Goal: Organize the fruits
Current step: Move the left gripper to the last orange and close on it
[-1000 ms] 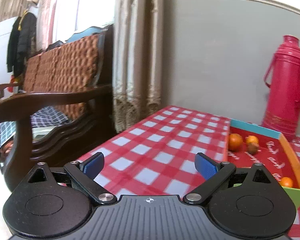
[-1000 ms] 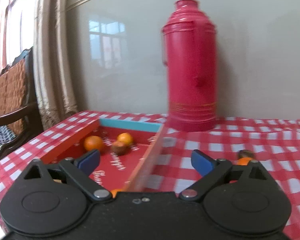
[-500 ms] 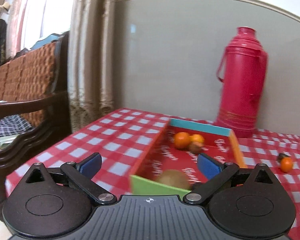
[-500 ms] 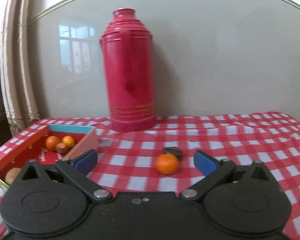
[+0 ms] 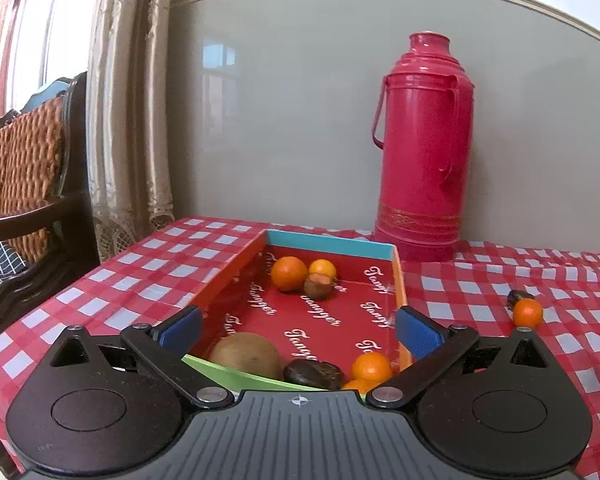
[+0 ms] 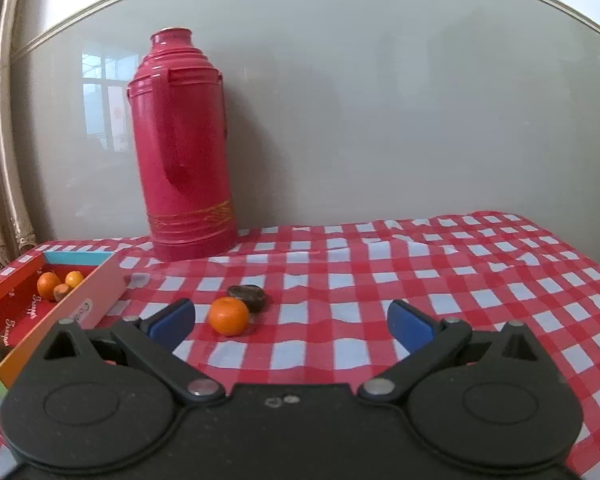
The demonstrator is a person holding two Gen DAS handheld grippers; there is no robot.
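A: Left wrist view: left gripper (image 5: 298, 330) has its jaws spread wide, having just been opening, nothing between the pads. It points over the near end of the shallow red box (image 5: 398, 276) on the checked tablecloth (image 5: 148, 280).

B: Contents of the box?

A: Near end: kiwi (image 5: 246, 354), a dark brown fruit (image 5: 314, 374), orange (image 5: 371, 367). Far end: two oranges and a brown fruit, touching.

B: Right side?

A: Right wrist view: right gripper (image 6: 290, 322) also stands wide, gripping nothing. On the cloth just beyond its left pad lies a loose orange (image 6: 228, 315), touching a dark fruit (image 6: 247, 297) behind it. Both lie outside the box, to its right.

B: Background?

A: Pink thermos flask (image 6: 184, 152) upright by the wall, behind the box's far right corner.
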